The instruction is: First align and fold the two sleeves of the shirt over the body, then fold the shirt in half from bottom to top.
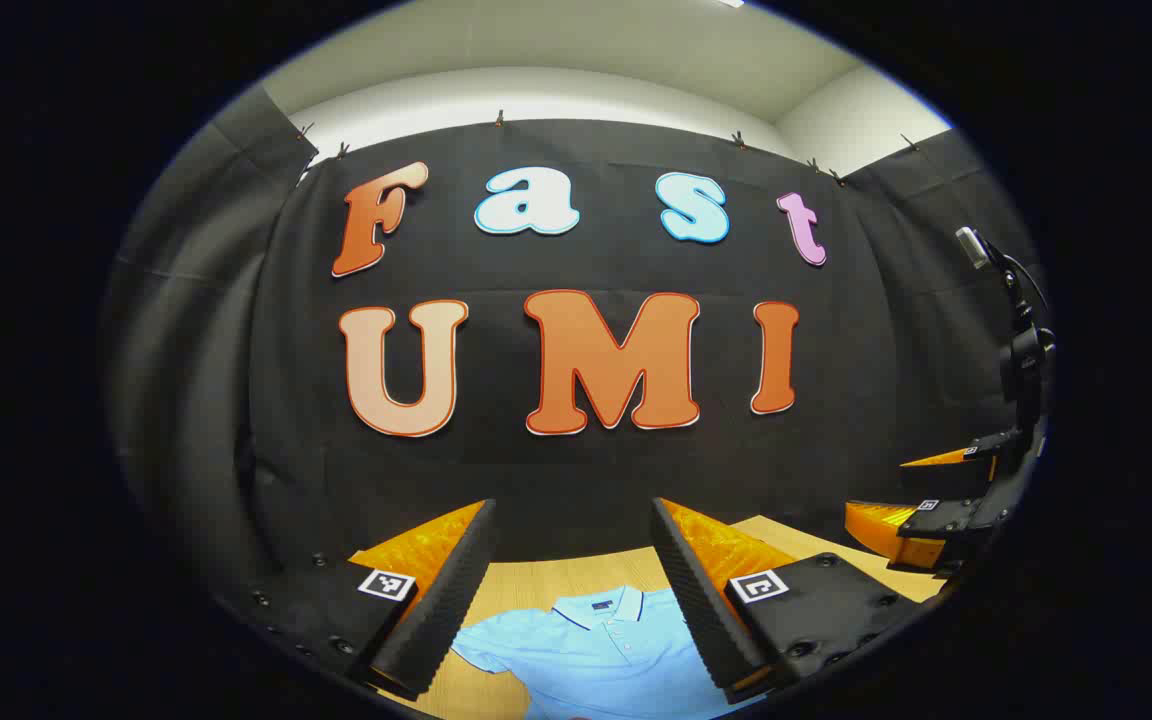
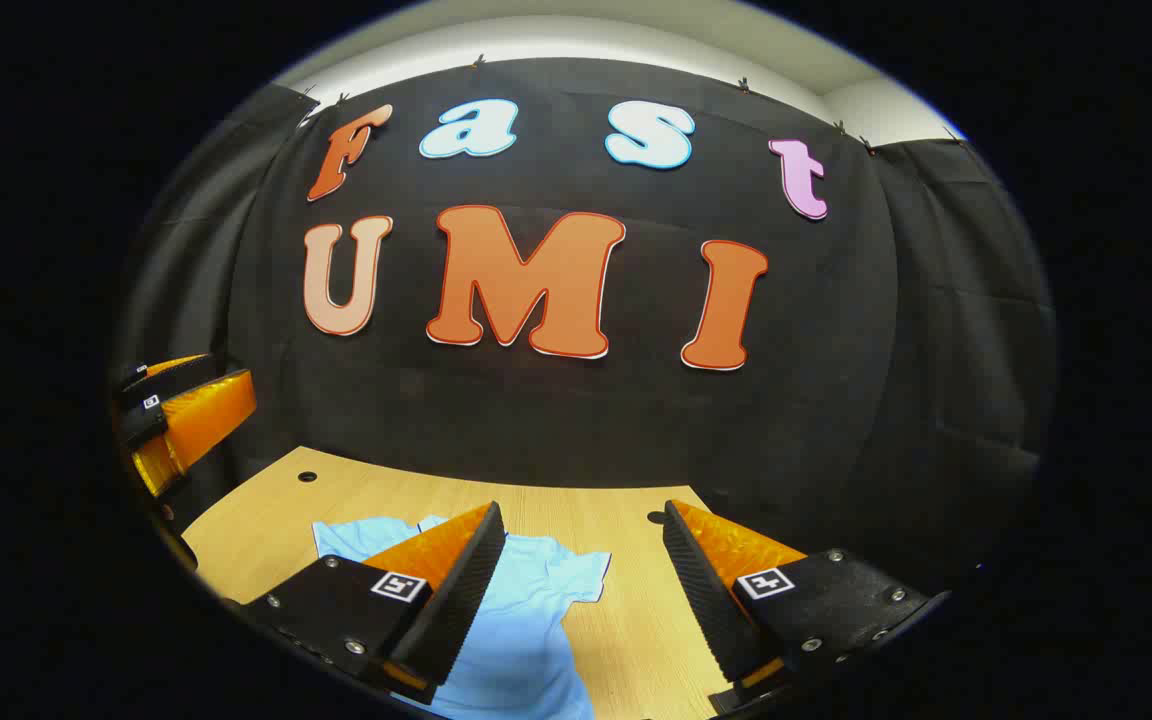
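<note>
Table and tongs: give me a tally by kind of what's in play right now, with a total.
Shirts: 1, the light blue shirt, spread flat, sleeves not yet folded.
Tables: 1, the wooden table.
Tongs: 2, the left tongs and the right tongs, both open above the shirt.
Total: 4.

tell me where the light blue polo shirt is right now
The light blue polo shirt lies flat on the wooden table, below both open grippers, collar toward the black cloth wall.
</note>
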### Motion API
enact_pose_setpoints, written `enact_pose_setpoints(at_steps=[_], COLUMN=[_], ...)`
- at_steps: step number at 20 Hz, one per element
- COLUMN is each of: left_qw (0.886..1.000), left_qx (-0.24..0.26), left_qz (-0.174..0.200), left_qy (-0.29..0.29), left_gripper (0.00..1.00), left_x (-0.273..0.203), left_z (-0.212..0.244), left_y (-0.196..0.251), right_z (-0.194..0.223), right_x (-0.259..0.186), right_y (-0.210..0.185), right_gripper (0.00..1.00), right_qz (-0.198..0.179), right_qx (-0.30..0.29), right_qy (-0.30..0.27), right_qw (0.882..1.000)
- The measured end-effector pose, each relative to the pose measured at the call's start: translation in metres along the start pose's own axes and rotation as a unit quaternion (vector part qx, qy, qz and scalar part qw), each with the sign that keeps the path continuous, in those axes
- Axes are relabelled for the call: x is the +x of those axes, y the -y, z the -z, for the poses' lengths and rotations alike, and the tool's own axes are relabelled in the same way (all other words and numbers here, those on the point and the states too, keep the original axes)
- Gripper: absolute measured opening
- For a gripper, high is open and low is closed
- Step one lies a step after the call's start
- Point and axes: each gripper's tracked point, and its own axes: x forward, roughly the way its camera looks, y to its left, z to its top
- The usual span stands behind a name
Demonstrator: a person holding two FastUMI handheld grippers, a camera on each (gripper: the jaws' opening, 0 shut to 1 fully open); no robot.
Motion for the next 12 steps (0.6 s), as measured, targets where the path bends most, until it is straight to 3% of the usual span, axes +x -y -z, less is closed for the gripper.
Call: enact_pose_setpoints(at_steps=[8, 11, 12], left_qw=[1.0, 0.999, 0.999], left_qx=[-0.003, -0.004, -0.004], left_qz=[0.013, 0.018, 0.019], left_qy=[0.019, 0.026, 0.028], left_gripper=[0.96, 0.99, 0.95], left_x=[-0.011, -0.014, -0.016], left_z=[-0.006, -0.008, -0.008], left_y=[-0.022, -0.021, -0.021], right_z=[0.0, 0.004, 0.004], right_x=[-0.005, -0.006, -0.005], right_y=[-0.016, -0.025, -0.027], right_gripper=[0.97, 0.97, 0.97], right_qz=[0.015, 0.005, 0.002], right_qx=[-0.01, -0.008, -0.008], right_qy=[-0.007, -0.014, -0.014], right_qw=[1.0, 1.0, 1.0])
